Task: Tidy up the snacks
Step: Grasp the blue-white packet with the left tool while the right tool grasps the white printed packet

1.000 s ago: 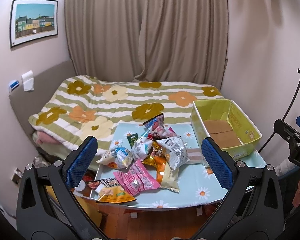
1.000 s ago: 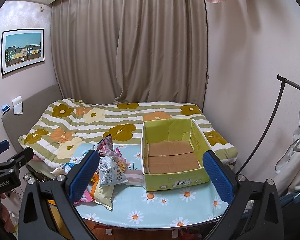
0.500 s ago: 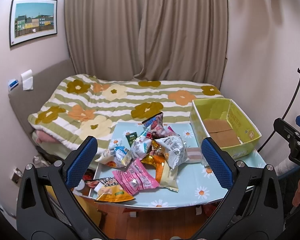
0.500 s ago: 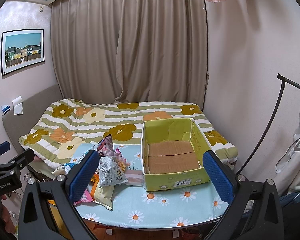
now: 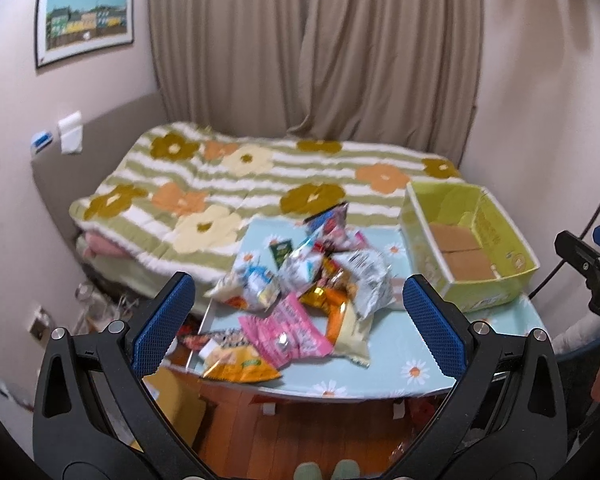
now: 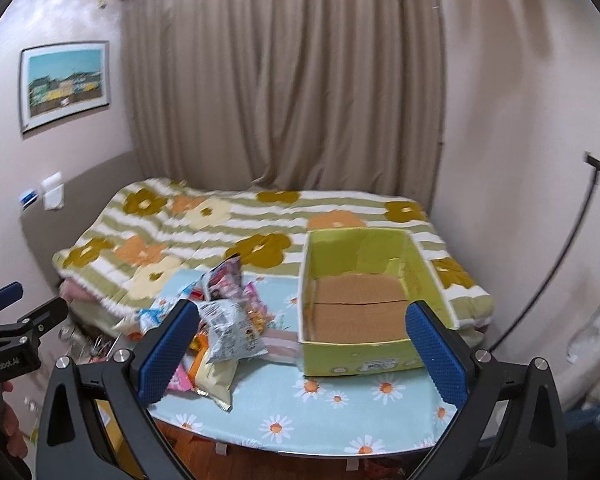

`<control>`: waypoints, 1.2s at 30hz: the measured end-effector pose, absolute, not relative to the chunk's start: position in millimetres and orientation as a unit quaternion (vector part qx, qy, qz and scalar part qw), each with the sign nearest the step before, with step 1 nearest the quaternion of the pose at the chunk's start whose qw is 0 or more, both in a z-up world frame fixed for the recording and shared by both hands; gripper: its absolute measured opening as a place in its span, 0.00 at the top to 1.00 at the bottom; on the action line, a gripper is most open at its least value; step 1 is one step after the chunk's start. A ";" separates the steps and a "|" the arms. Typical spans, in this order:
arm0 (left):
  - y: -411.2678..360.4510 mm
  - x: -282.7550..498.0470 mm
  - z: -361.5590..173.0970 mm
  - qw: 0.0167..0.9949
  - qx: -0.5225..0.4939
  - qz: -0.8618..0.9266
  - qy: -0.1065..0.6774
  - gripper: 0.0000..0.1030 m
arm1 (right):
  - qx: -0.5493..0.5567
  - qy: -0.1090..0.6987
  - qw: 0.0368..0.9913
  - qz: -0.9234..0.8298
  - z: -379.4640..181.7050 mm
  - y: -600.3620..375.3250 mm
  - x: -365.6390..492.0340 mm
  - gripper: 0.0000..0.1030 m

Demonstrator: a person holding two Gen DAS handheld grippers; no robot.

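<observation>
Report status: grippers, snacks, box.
Left gripper open, right gripper open, both short of the table. Snacks piled left of box; box holds nothing. Nothing in the way.

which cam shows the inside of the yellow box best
The right wrist view: the yellow box sits near centre with its open top facing the camera, showing a bare brown cardboard floor. The left wrist view has the box at the right edge, seen obliquely, so only part of the floor shows.

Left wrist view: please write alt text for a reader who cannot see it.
The open left gripper hangs above a pile of snack packets on a daisy-print table, touching none. An empty yellow-green cardboard box stands to the pile's right; a flowered bed lies behind.
</observation>
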State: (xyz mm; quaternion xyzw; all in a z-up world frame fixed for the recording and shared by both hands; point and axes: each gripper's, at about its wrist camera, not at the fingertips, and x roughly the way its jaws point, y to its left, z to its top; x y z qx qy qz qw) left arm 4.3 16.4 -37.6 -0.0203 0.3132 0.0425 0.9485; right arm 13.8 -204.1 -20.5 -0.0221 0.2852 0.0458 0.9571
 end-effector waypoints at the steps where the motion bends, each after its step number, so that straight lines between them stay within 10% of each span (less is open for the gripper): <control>1: 18.9 5.6 -42.6 0.945 -0.024 0.048 0.322 0.00 | -0.023 0.293 0.954 0.058 -25.3 -202.6 19.9 0.00; 36: 49.9 292.6 -230.7 0.812 0.008 -0.110 0.573 0.00 | -0.085 0.505 0.844 0.159 -229.4 -104.0 206.0 0.00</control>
